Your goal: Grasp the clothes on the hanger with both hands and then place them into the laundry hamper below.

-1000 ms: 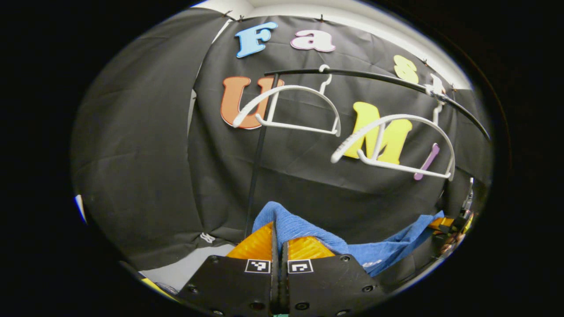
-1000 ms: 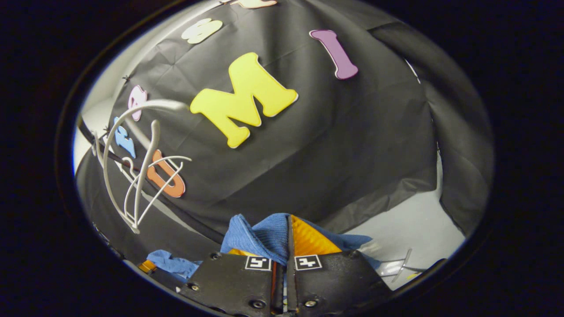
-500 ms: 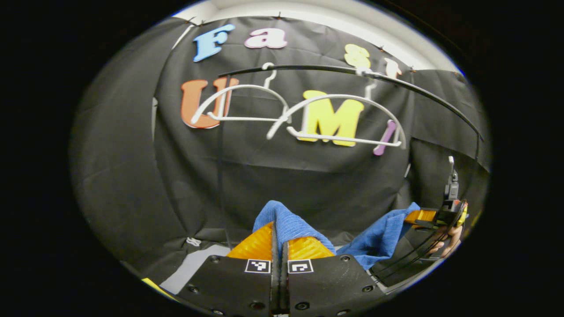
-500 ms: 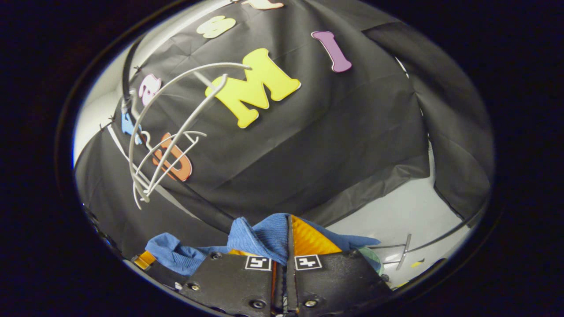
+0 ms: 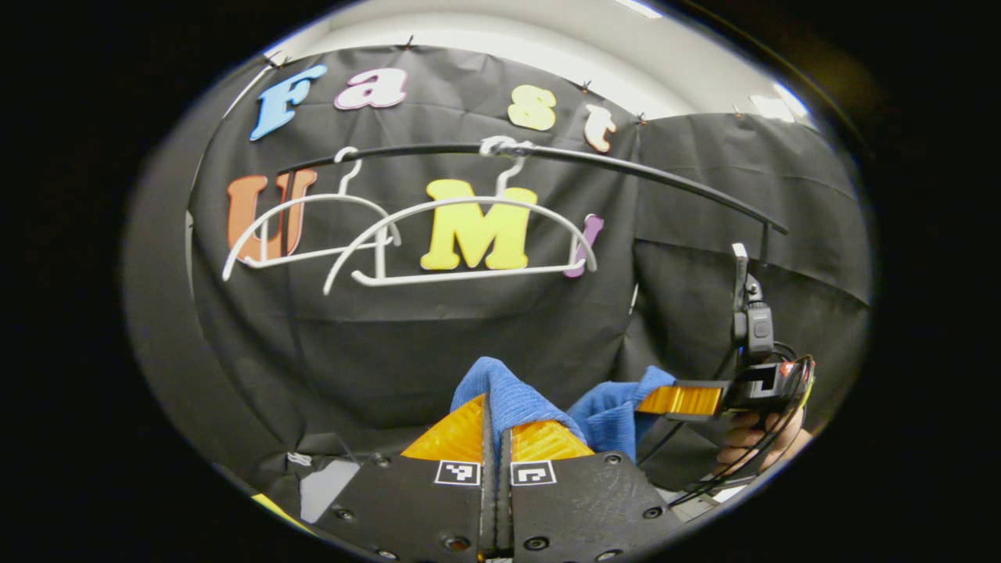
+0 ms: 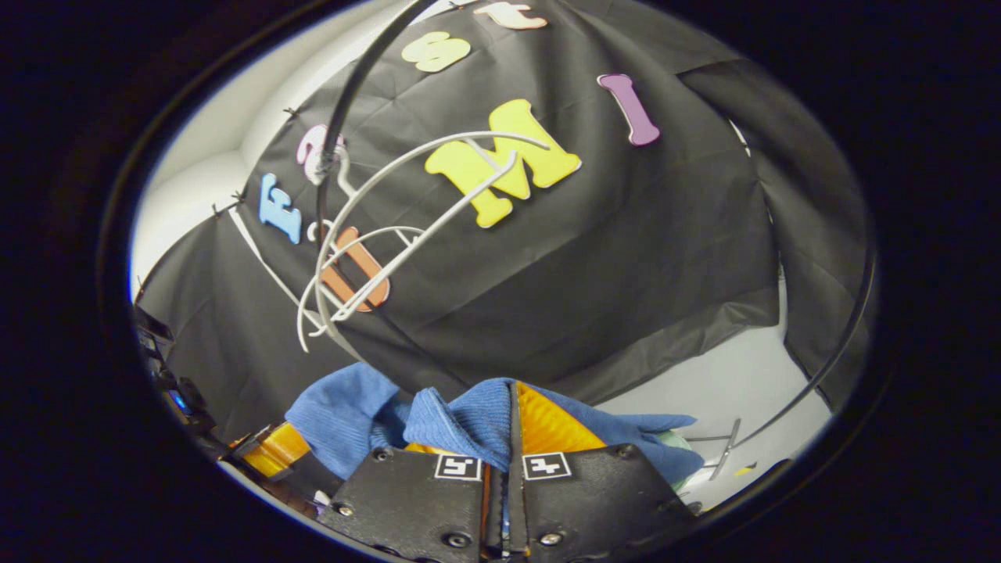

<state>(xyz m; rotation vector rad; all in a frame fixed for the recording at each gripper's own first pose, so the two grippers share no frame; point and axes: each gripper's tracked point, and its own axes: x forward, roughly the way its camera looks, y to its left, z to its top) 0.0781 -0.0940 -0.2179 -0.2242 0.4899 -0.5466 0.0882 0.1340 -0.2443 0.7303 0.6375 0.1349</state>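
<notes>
A blue knitted garment [image 5: 512, 395] hangs bunched between my two grippers, off the hangers. My left gripper [image 5: 493, 407] is shut on one fold of it at the bottom of the left gripper view. To the right in that view, a hand [image 5: 755, 446] holds the right gripper [image 5: 679, 400], which pinches the garment's other end. In the right gripper view, my right gripper [image 6: 510, 407] is shut on the blue garment [image 6: 461, 414], and the left gripper [image 6: 274, 450] shows at the lower left. Two bare white hangers [image 5: 461, 234] hang on the black rail [image 5: 563, 152].
The rail's black upright [image 6: 844, 336] curves down the right side of the right gripper view to a foot [image 6: 723, 450] on the grey floor [image 6: 727, 383]. The white hangers [image 6: 407, 203] sit up and to the left there. Black cloth wall stands behind.
The two grippers have come closer together, so the garment now bunches between them instead of stretching. The hangers have drifted left in the left gripper view and toward the middle in the right one.
</notes>
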